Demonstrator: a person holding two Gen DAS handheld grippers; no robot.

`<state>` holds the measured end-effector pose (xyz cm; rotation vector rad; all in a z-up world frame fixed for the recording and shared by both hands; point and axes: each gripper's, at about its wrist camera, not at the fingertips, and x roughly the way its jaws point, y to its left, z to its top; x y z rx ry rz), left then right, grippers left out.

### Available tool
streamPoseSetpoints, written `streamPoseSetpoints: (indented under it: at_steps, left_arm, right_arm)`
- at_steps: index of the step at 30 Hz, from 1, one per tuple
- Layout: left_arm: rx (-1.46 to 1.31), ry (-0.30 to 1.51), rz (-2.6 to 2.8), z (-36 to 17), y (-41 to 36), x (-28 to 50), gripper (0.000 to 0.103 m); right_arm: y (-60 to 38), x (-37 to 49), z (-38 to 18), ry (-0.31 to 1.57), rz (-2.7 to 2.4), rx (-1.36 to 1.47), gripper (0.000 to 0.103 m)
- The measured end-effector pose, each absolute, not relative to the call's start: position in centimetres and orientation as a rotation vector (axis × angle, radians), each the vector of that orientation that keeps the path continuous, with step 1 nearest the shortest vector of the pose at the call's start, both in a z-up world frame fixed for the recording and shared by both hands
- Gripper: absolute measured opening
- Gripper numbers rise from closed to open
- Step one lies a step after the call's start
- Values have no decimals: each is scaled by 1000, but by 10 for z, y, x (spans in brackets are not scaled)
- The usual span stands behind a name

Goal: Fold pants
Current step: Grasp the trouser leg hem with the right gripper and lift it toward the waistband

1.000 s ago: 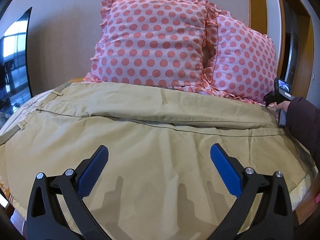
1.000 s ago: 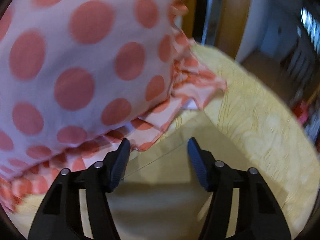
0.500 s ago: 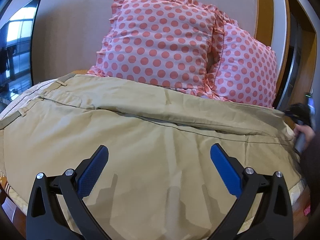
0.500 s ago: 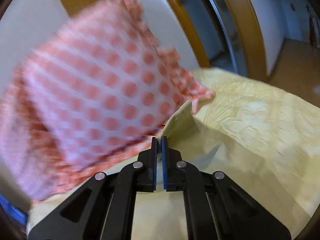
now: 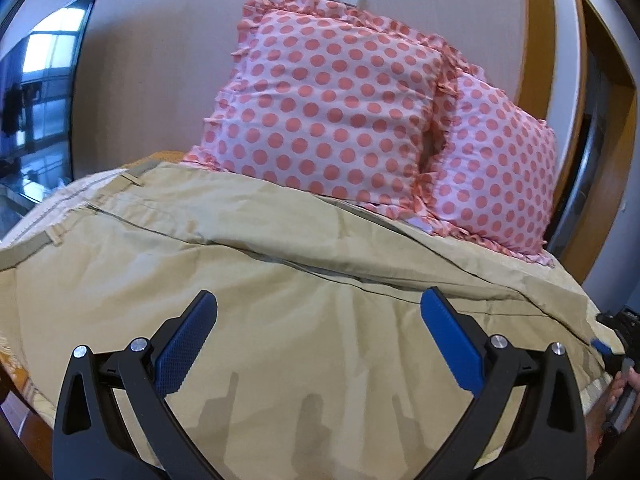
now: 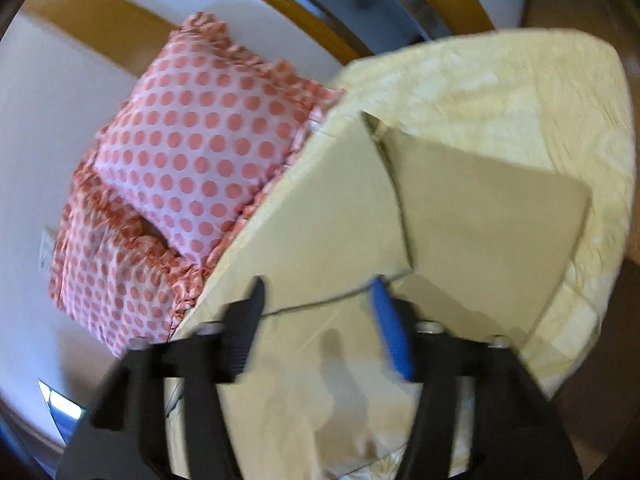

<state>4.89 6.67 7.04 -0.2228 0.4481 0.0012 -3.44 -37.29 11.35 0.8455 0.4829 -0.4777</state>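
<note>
Tan pants (image 5: 248, 280) lie spread across the bed, waistband at the left, legs running right. My left gripper (image 5: 318, 336) hovers open above the middle of the fabric, nothing between its blue pads. In the right wrist view the leg ends of the pants (image 6: 472, 224) lie flat on the pale yellow bedspread (image 6: 520, 92). My right gripper (image 6: 320, 320) hangs over the leg ends; its jaws are opening and hold nothing. The right gripper (image 5: 612, 344) and the hand on it also show at the far right edge of the left wrist view.
Two pink pillows with red dots (image 5: 328, 108) lean on the wall behind the pants. A dark screen (image 5: 40, 92) stands at the left. A wooden door frame (image 5: 540, 40) rises at the right, and the bed edge (image 6: 580, 320) drops off past the pant legs.
The right gripper shut at the far pant leg's end by the pillow, swept back toward the bed's near side, rolled, and opened again. The left gripper drifted slightly, staying open.
</note>
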Motion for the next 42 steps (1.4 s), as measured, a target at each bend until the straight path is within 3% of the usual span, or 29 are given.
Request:
streamPoseSetpoints:
  at_steps: [4, 9, 14, 18, 23, 32, 42]
  left_arm:
    - [-251, 463, 40, 71, 79, 51, 102]
    - [-271, 492, 33, 66, 80, 57, 102]
    - [-223, 488, 33, 64, 75, 53, 102]
    - [-220, 488, 31, 63, 77, 55, 102]
    - [-256, 501, 13, 64, 82, 63, 102]
    - [-462, 574, -96, 83, 125, 114, 102]
    - [-534, 788, 126, 73, 165, 267, 101]
  right_arm:
    - [-365, -38, 111, 452, -395, 938, 56]
    - [-350, 17, 95, 600, -293, 962, 56]
    - [-341, 46, 90, 675, -372, 917, 50]
    - [-360, 32, 89, 578, -481, 967, 36]
    - [-385, 27, 83, 475, -546, 961, 4]
    - [-389, -36, 133, 190, -371, 905, 1]
    - [-386, -44, 139, 184, -352, 856, 1]
